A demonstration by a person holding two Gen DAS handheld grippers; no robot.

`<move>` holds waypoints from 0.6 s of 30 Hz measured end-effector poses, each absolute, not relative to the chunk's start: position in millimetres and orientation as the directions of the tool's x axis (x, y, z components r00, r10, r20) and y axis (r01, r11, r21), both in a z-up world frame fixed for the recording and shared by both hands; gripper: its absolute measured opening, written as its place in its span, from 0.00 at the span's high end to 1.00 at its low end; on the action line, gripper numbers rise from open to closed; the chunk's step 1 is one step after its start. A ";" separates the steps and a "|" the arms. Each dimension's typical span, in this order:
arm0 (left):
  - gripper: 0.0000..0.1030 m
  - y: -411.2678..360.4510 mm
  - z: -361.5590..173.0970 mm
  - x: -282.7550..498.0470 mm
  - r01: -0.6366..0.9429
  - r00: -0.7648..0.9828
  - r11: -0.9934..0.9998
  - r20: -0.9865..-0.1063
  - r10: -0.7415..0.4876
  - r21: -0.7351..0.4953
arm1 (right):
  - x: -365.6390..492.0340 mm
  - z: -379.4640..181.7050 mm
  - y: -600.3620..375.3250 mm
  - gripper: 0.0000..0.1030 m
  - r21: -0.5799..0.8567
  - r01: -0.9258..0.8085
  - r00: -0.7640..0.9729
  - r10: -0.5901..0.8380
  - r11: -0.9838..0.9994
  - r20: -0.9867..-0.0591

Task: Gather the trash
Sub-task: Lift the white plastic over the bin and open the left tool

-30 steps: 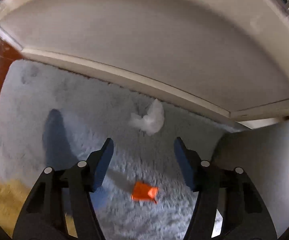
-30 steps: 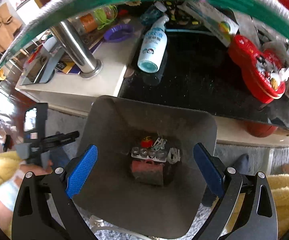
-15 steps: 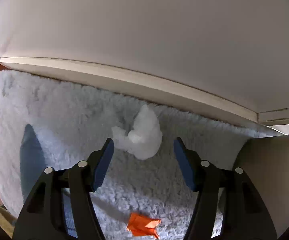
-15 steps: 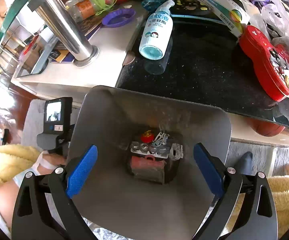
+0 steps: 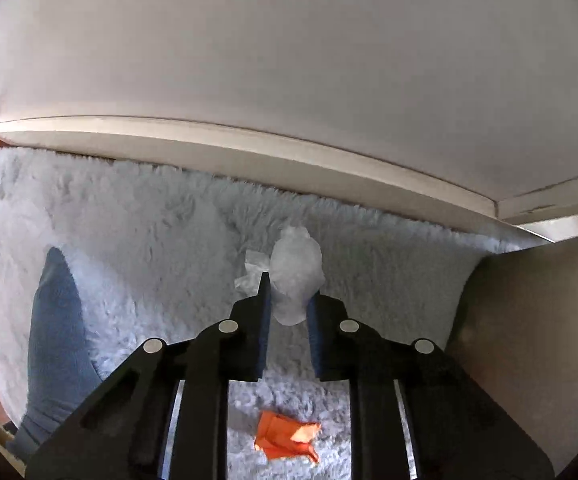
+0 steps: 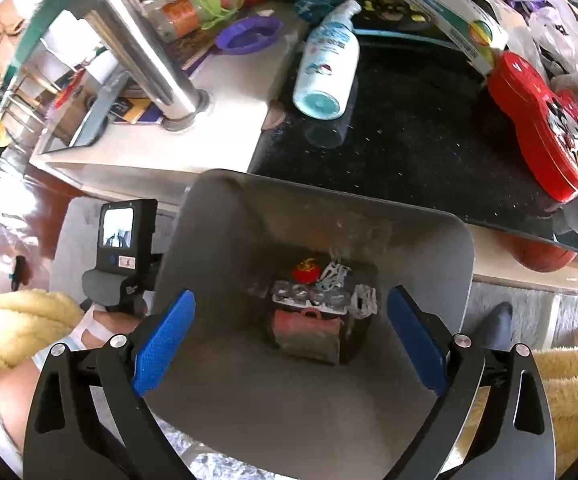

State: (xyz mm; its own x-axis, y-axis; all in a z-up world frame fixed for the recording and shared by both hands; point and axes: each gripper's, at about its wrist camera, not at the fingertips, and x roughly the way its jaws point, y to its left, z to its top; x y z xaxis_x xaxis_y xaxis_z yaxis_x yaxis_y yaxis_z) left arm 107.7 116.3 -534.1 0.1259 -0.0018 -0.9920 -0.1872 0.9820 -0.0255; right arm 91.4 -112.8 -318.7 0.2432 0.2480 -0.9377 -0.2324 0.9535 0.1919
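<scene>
**A:** So what's the left gripper (image 5: 287, 300) grabbing? The tissue (image 5: 295, 276)?

**B:** Yep, a crumpled white tissue, dead centre of the left wrist view, lying on the fluffy pale rug (image 5: 149, 232) just below the white ledge (image 5: 249, 148). I'd guess it weighs next to nothing and squashes flat: soft, not slippery, nothing to break. It'll just compress between the pads, so grab the thick middle of the wad, not the thin flap sticking out on its left, which could tear or slide out.

**A:** And the jaws?

**B:** Closing right now, down to a narrow gap with the tissue between them. The fingertips look like they're pinching the lower part of the wad, and the upper half bulges out above them. Looks like a grip to me.

**A:** Anything else down there?

**B:** An orange scrap (image 5: 287, 436) at the bottom centre of that view, behind the fingers on the rug, untouched. Probably just as light, but more like stiff folded paper.

**A:** Right gripper (image 6: 289, 338)?

**B:** Jaws wide apart, holding nothing, hanging over the grey bin (image 6: 461, 248) in the middle of its view. The bin has some junk at the bottom.
</scene>
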 end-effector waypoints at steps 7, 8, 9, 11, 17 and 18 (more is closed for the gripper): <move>0.86 110.2 -467.0 85.7 -0.169 0.160 0.984 -0.987 -0.028 -0.056 | 91.1 -309.6 -122.5 0.06 0.198 -0.183 0.266 0.243 0.963 -0.933; 0.86 107.1 -447.9 83.0 -0.157 0.181 0.986 -0.983 -0.030 -0.059 | 91.2 -307.1 -124.8 0.06 0.208 -0.172 0.272 0.249 0.963 -0.930; 0.86 106.6 -435.0 83.4 -0.149 0.196 0.987 -0.980 -0.032 -0.062 | 90.4 -303.1 -127.9 0.06 0.217 -0.163 0.285 0.256 0.963 -0.924; 0.86 102.7 -401.9 79.3 -0.125 0.246 0.989 -0.968 -0.046 -0.079 | 87.7 -295.8 -132.3 0.06 0.214 -0.155 0.313 0.253 0.965 -0.915; 0.86 76.0 -321.0 59.6 -0.043 0.361 0.994 -0.929 -0.082 -0.104 | 78.7 -274.2 -165.6 0.06 0.210 -0.065 0.400 0.218 0.976 -0.890; 0.86 72.1 -307.1 53.4 -0.029 0.380 0.993 -0.920 -0.093 -0.112 | 76.3 -271.0 -173.3 0.06 0.209 -0.043 0.414 0.208 0.977 -0.886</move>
State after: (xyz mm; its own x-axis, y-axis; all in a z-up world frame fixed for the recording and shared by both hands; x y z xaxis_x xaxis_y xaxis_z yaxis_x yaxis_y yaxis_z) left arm 53.4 72.1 -307.1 0.3804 -0.0930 -0.9201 -0.0288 0.9933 -0.1123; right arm 76.3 -173.3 -271.0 0.4144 0.2082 -0.8860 -0.0433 0.9769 0.2094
